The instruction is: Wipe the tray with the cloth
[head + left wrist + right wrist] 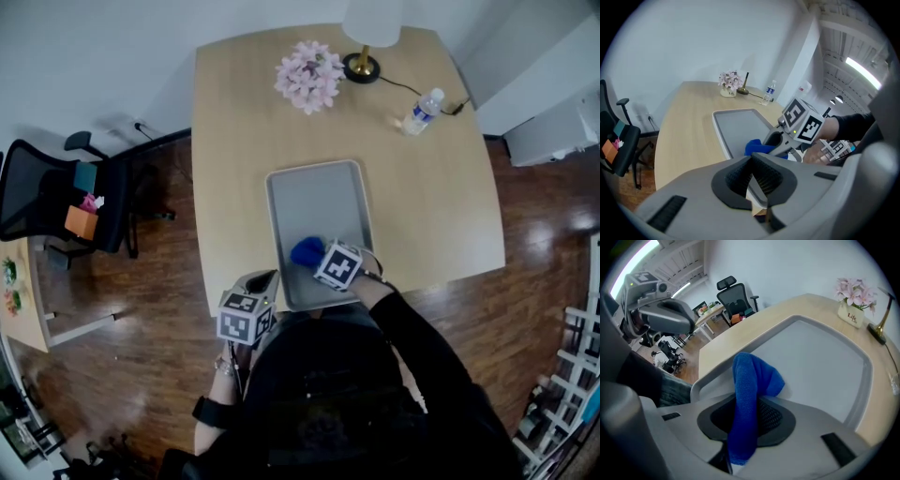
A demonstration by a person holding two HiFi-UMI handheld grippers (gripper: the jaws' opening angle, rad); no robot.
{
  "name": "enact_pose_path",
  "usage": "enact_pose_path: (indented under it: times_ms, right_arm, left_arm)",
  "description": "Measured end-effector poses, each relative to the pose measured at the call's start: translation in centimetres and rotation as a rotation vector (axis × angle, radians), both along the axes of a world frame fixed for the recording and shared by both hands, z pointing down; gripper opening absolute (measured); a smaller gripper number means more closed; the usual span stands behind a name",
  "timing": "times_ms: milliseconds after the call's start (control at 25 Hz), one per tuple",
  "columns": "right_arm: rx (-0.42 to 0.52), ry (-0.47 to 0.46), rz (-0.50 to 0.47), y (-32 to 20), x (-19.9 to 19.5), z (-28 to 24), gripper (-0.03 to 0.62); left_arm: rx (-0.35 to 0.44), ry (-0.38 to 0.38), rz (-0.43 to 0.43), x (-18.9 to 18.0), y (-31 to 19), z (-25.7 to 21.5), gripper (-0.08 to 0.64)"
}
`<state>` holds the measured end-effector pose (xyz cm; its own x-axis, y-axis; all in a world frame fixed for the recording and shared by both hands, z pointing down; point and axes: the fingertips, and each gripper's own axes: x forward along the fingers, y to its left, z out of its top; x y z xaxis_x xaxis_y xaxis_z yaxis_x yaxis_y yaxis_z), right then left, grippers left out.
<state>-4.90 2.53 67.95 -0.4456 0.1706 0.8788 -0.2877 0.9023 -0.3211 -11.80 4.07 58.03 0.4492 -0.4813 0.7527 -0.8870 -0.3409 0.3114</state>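
One nubby blue cloth (745, 394) bunches over a smooth, round-cornered grey tray (820, 362).

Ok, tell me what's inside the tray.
Only the blue cloth, pinched in the right tongs at the near end of the tray. The rest of its floor shows bare grey. The patch beneath the cloth and tongs is covered, so it can't be checked.
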Motion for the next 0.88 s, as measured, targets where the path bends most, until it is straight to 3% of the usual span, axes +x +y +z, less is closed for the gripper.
enact_pose_path:
  times_ms: [440, 880]
  right_arm:
    - [-0.102, -0.024, 0.021, 8.1, 2.0, 0.1, 0.101]
    - [-0.118, -0.037, 0.061, 6.6, 2.8, -0.3, 0.101]
  left_arm:
    - [0.010, 0.018, 0.061, 1.1, 0.6, 0.3, 0.002]
    - [0.006, 0.011, 0.082, 1.8, -0.4, 0.5, 0.002]
